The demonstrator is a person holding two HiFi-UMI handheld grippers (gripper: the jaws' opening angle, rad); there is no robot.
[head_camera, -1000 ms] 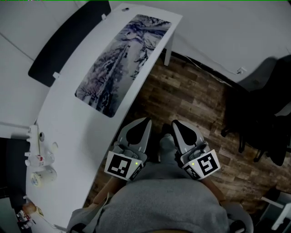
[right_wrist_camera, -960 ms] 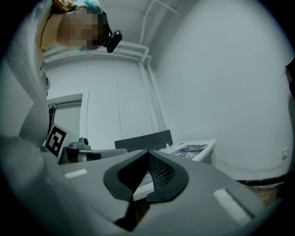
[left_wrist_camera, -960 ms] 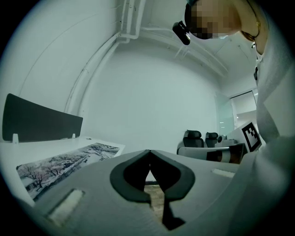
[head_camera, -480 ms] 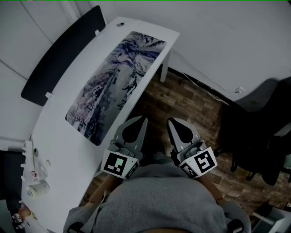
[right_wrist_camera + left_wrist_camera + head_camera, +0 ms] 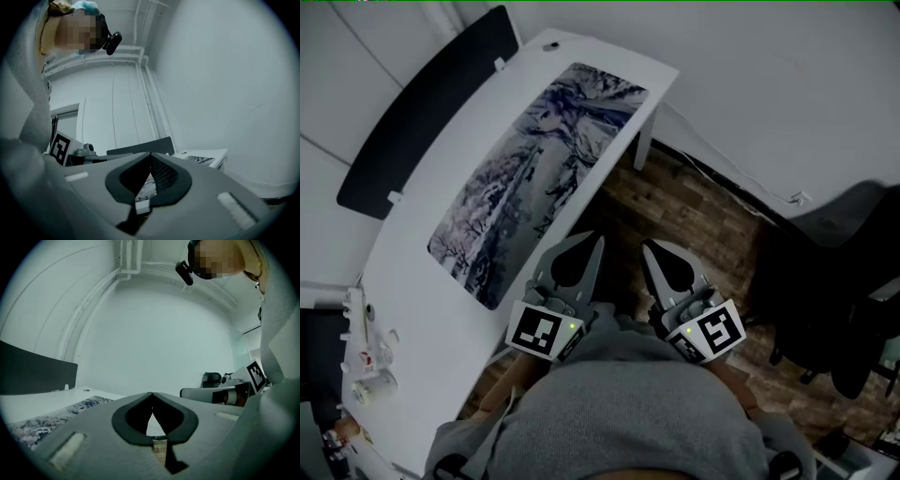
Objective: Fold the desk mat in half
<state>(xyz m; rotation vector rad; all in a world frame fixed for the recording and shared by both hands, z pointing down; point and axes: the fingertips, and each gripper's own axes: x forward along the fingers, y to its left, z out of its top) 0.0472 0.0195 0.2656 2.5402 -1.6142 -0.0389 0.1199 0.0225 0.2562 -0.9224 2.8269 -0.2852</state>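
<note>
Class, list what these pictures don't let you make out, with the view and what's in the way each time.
1. Small white items on the desk: head view, too small and dim to name.
2. Mat: left gripper view, mostly behind the left gripper.
3. Dark shape on the floor: head view, too dark; probably a chair.
4. Hands: head view, hidden by the grey sweater.

A white worktop [image 5: 412, 309] runs diagonally, with a dark panel [image 5: 422, 112] standing along its left edge. Small white items [image 5: 367, 361] cluster at its near left end. Brown plank floor [image 5: 694, 216] lies beside it, and a black chair [image 5: 834, 281] stands well off to the right.
</note>
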